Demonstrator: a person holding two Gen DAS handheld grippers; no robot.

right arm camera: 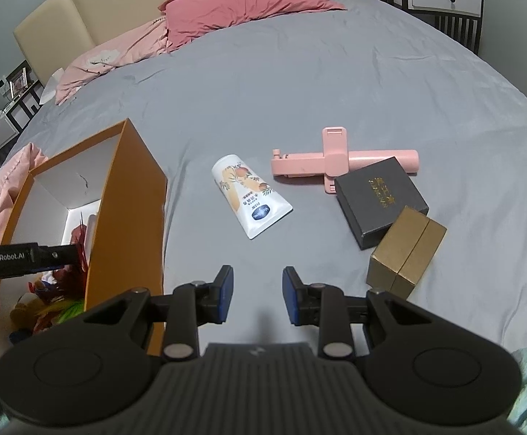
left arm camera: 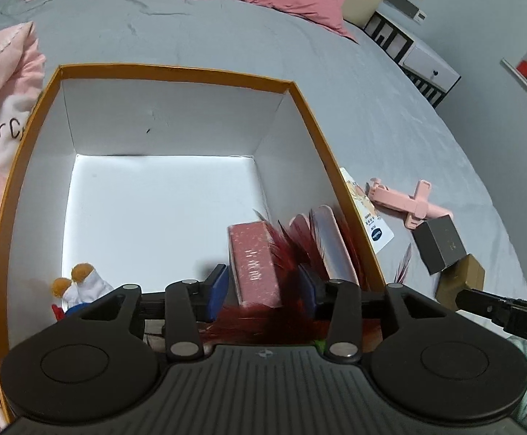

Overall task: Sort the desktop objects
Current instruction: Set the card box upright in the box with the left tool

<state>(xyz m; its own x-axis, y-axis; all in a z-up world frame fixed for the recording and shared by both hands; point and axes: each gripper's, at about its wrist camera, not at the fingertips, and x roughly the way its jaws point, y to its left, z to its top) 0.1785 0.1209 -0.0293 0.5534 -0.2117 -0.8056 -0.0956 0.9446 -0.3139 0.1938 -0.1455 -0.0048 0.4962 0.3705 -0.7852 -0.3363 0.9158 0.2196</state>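
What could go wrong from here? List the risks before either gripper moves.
1. The left gripper sits low inside the orange box, its jaws around a pink box tangled in red feathers; lifting out may drag feathers along.
2. The dark box rests against the pink selfie stick and gold box; grabbing one may shift the others.
3. The lotion tube lies flat, so the open right gripper may slip off it.

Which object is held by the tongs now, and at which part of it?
The left tongs hold a pink box by its two long sides, near its lower end, inside the orange box. The right tongs are open and hold nothing.
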